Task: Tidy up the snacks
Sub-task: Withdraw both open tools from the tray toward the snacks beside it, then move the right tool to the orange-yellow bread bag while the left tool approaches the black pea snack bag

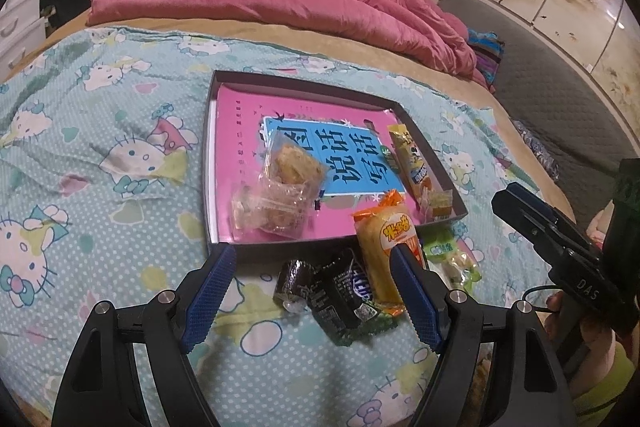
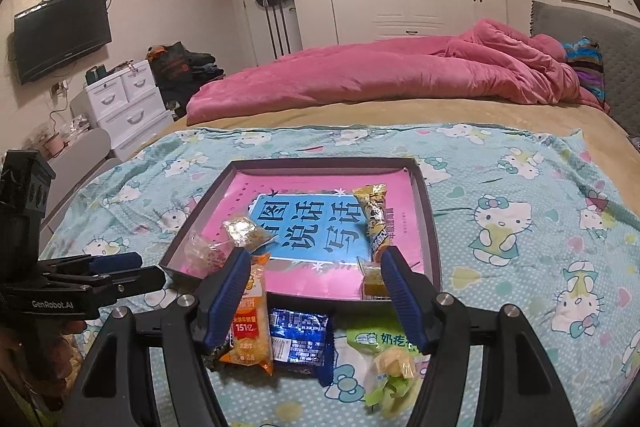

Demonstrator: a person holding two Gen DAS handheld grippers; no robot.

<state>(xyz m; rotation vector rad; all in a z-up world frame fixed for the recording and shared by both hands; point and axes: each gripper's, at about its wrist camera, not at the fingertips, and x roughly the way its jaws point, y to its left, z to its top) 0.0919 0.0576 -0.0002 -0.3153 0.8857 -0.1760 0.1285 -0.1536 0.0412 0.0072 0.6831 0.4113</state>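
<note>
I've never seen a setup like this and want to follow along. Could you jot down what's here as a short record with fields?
Place: bed with a cartoon-cat sheet
Container: shallow box, a pink book lying flat inside
In the box: clear-wrapped pastries, a long yellow snack, a small packet in the near corner
Outside the box: orange rice-cracker pack, dark blue pack, green pack
Left gripper: open, holding nothing
Right gripper: open, holding nothing

Glossy, seemingly plastic snack wrappers [image 2: 248, 319]; cloth sheet [image 2: 520, 259].
</note>
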